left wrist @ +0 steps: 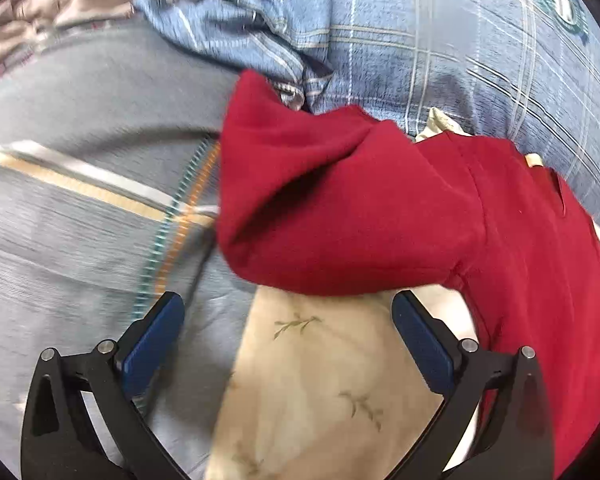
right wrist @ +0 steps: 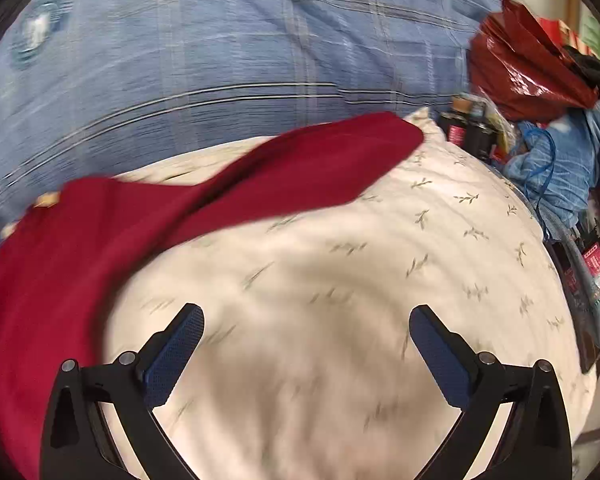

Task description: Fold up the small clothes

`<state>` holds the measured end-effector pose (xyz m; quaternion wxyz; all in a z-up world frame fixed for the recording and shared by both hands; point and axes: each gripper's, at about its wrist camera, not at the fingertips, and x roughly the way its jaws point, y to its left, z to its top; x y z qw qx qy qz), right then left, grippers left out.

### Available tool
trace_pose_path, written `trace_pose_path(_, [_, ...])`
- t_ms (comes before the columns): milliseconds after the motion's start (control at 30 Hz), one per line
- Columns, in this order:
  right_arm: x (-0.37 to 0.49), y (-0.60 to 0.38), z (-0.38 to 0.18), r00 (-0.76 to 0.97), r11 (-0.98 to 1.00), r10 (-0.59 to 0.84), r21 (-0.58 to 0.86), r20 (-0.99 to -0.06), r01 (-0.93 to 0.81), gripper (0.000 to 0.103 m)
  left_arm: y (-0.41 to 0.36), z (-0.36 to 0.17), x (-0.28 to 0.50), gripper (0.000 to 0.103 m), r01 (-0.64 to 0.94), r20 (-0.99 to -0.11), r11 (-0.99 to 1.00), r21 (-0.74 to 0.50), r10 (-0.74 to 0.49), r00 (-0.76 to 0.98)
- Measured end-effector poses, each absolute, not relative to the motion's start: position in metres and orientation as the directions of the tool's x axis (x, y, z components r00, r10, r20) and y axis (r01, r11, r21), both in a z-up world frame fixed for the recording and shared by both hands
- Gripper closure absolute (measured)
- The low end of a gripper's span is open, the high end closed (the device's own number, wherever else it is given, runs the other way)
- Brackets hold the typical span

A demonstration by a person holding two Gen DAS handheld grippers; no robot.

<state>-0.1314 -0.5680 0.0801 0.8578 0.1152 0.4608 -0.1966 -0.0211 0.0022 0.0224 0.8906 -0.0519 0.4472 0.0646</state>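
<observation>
A dark red shirt lies spread over a cream pillow with a leaf print. In the left wrist view one sleeve is folded in over the body and the left gripper is open and empty just below that sleeve's hem. In the right wrist view the shirt lies at the left with its other sleeve stretched out to the upper right. The right gripper is open and empty above the bare pillow, to the right of the shirt.
A blue plaid quilt lies behind the pillow and also shows in the left wrist view. A grey striped sheet lies to the left. A red plastic bag, blue cloth and clutter crowd the right edge.
</observation>
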Motion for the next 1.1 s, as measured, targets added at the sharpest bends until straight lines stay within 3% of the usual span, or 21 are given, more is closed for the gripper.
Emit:
trace_pose_path(267, [-0.158,-0.499,0.131,0.575,0.943,0.019,0.206,-0.818,0.262,0.000,-0.010,0.073,-0.059,0.000,-0.101,-0.747,0.995,-0.022,0.051,0.663])
trace_pose_path(467, [-0.139,-0.433,0.151,0.613,0.965,0.133,0.243,-0.779,0.100,0.000,-0.040,0.094,-0.075,0.000,-0.020,-0.734,1.000,0.020,0.028,0.679])
trace_pose_path(1100, [-0.076,-0.337,0.123,0.649,0.995,0.063,0.095,-0.758,0.015,0.002,-0.091,0.087,-0.029,0.000,0.054,-0.740,0.998,-0.024,-0.054,0.670])
